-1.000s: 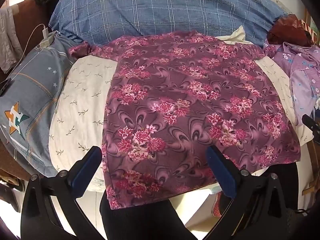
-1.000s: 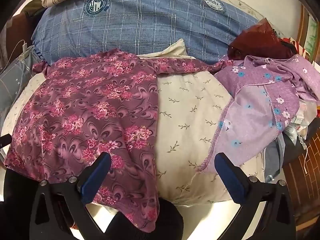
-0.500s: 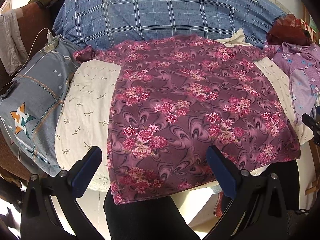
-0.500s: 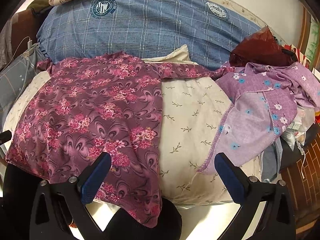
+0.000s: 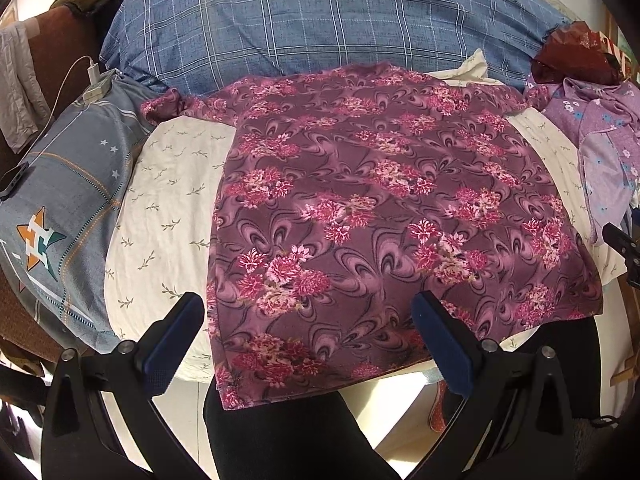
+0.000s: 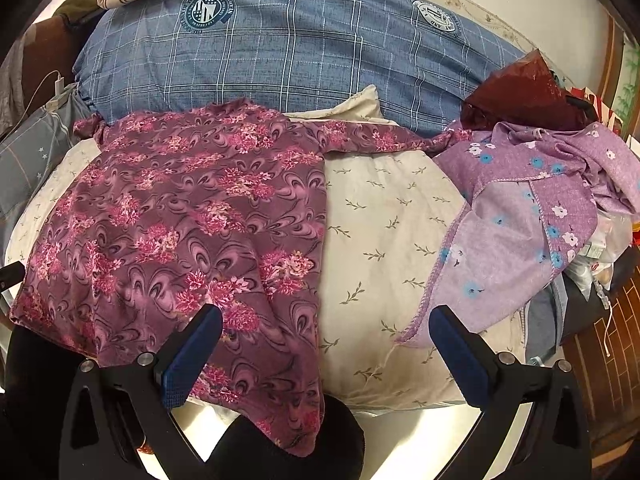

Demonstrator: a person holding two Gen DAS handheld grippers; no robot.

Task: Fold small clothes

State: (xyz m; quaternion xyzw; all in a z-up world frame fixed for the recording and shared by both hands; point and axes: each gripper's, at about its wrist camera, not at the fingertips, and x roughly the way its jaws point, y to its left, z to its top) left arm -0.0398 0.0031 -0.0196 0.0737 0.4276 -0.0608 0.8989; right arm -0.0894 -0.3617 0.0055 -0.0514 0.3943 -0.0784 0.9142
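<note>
Blouse: We see the magenta floral blouse (image 5: 384, 216) spread flat on a cream leaf-print pillow (image 6: 392, 248), hem hanging over the near edge.
Left gripper (image 5: 308, 336): jaws released, hovering above the hem (touching nothing).
Right gripper (image 6: 324, 354): jaws released, over the blouse's right edge.
Surroundings: lilac flowered garment (image 6: 532, 220) just right; blue plaid bedding (image 6: 288, 52) behind.

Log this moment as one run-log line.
phase: pre-grasp | left gripper: open, empty | right gripper: open, empty | maroon floral shirt: spread flat on cream pillow, unfolded | lilac floral garment: right, waiting
</note>
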